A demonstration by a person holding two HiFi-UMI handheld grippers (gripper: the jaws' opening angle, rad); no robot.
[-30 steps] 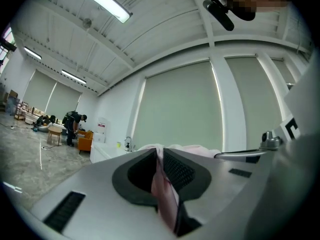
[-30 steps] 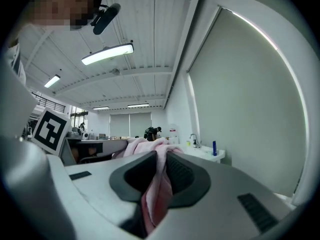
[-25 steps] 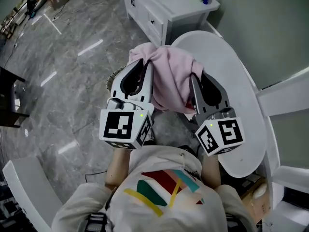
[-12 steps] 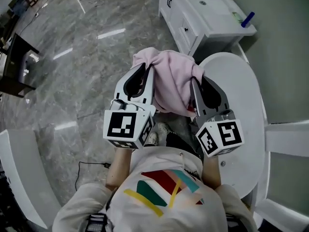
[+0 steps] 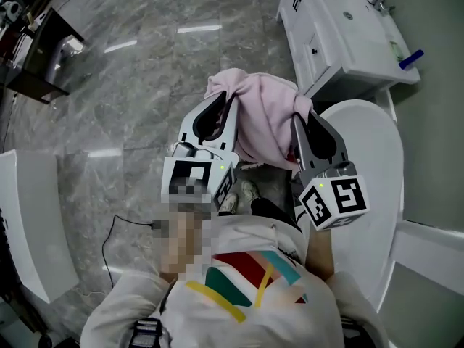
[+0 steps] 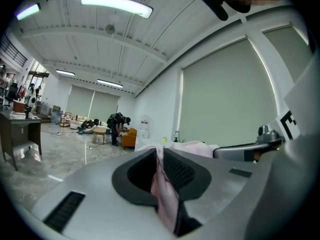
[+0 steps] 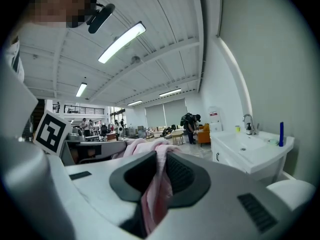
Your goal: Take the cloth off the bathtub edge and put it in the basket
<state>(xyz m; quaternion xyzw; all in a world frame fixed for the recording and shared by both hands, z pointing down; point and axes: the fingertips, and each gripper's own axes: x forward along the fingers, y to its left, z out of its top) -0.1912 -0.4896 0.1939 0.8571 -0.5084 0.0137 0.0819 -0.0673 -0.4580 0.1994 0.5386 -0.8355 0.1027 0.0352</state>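
Pink cloth (image 5: 264,114), gripped by left gripper (image 5: 229,100) and right gripper (image 5: 296,116), seemingly hanging free

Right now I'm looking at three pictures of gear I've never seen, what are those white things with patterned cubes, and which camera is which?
There is no robot: a person holds a two-jaw gripper in each hand, and the marker cubes are part of those grippers. The top-down picture comes from a camera on the person's head; the other two come from cameras riding on each gripper, looking along its jaws. The left gripper and the right gripper are each shut on a pink cloth, held up between them above the grey marble floor. The white bathtub lies at the right, a white sink cabinet beyond it. No basket shows.
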